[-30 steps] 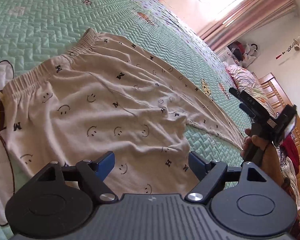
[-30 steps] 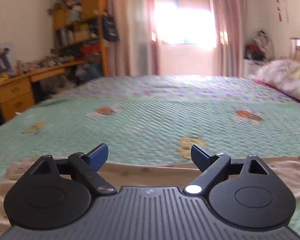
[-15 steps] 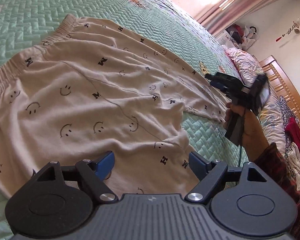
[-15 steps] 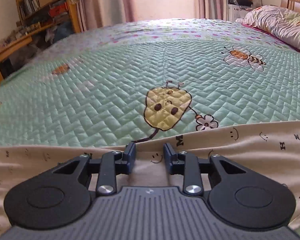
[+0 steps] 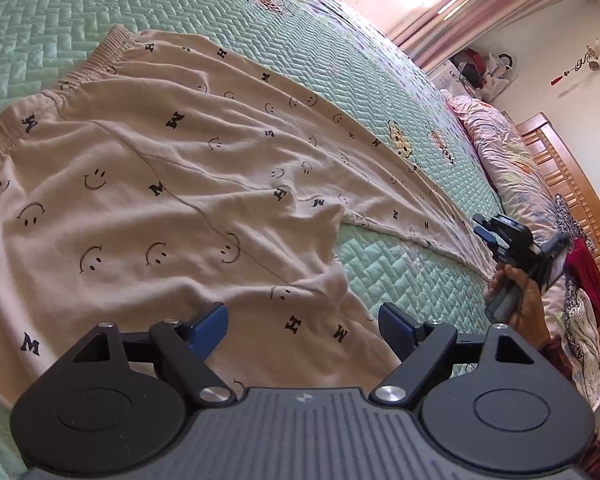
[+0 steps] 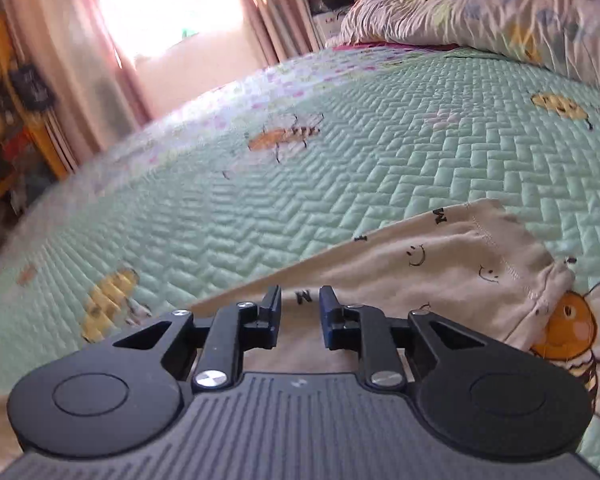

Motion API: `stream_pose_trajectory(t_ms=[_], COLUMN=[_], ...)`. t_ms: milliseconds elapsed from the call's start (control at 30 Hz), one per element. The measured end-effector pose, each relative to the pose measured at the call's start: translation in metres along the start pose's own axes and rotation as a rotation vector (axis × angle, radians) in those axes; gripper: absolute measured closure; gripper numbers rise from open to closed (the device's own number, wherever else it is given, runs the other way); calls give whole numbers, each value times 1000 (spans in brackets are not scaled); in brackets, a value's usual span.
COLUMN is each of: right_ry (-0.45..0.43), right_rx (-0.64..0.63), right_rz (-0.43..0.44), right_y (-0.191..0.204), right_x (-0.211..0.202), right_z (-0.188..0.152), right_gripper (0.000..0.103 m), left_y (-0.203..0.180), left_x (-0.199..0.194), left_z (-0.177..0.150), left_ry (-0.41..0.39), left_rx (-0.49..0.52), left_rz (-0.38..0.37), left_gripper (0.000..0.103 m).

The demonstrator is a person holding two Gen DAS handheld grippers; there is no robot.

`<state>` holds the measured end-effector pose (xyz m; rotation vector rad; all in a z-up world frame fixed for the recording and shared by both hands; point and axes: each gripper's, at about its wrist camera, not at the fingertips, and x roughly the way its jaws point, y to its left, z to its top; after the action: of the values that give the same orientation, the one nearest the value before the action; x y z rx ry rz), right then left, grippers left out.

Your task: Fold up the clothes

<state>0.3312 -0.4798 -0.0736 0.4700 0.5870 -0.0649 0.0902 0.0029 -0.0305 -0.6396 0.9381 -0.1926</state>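
Note:
Cream trousers [image 5: 180, 200] printed with smileys and letters lie spread on the green quilted bedspread [image 5: 380, 80], waistband at the far left. My left gripper [image 5: 302, 316] hovers open above the near leg, nothing between its fingers. The far leg [image 6: 440, 280] runs right to its stitched hem [image 6: 536, 276]. My right gripper [image 6: 300, 300] hangs low over that leg near the hem; its jaws are closing to a narrow gap, with flat cloth showing behind the gap and nothing pinched. In the left wrist view the right gripper [image 5: 484, 236] sits at the leg's end, held by a hand [image 5: 524, 300].
A crumpled floral duvet [image 6: 500, 12] lies at the head of the bed by a wooden headboard [image 5: 572, 184]. Pink curtains [image 6: 112, 80] and a cluttered shelf [image 6: 0, 120] stand beyond the bed's far side. Bare quilt stretches behind the trousers.
The right gripper's jaws have narrowed from wide open to a small gap; it has rolled, sunk and slid along the leg to near the hem. The left gripper has crept slightly over the trousers.

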Motion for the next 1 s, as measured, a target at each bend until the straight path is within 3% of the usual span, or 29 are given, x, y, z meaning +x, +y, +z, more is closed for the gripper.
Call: stream_pose_trajectory(t_ms=[33, 67, 100, 200, 333, 433, 567, 667, 733, 767, 800, 867, 1000], right_ry=[12, 70, 131, 139, 75, 80, 89, 144, 255, 235, 222, 218, 205], right_rx=[-5, -48, -102, -97, -91, -190, -218, -161, -147, -151, -146, -140, -222], right_rz=[13, -31, -76, -72, 144, 268, 290, 238, 45, -6, -21, -15, 138], right_y=[-3, -5, -9, -18, -27, -24, -34, -54, -69, -74, -74, -68, -21], right_x=[-5, -1, 2, -35, -136, -211, -280, -299, -289, -294, -302, -317, -324], right_z=[-1, -4, -9, -11, -29, -63, -114, -152, -175, -183, -185, -186, -188], right_gripper=[75, 73, 79, 75, 66, 55, 41, 41, 46, 67, 69, 68, 68], left_y=[-1, -3, -4, -13, -16, -4, 12, 12, 10, 9, 8, 1, -37], left_x=[-1, -2, -4, -12, -23, -26, -30, -30, -33, -36, -39, -45, -32], left_z=[0, -1, -2, -10, -20, -27, -39, -46, -49, -50, -51, -55, -72], left_ry=[-3, -4, -5, -7, -5, 19, 25, 26, 19, 12, 6, -2, 22], left_rx=[0, 0, 2, 47, 82, 66, 98, 158, 177, 176, 176, 185, 277], left_rz=[3, 5, 7, 20, 58, 138, 194, 219, 227, 225, 220, 168, 102], left_gripper=[19, 19, 19, 19, 18, 18, 18, 17, 17, 17, 17, 17, 17])
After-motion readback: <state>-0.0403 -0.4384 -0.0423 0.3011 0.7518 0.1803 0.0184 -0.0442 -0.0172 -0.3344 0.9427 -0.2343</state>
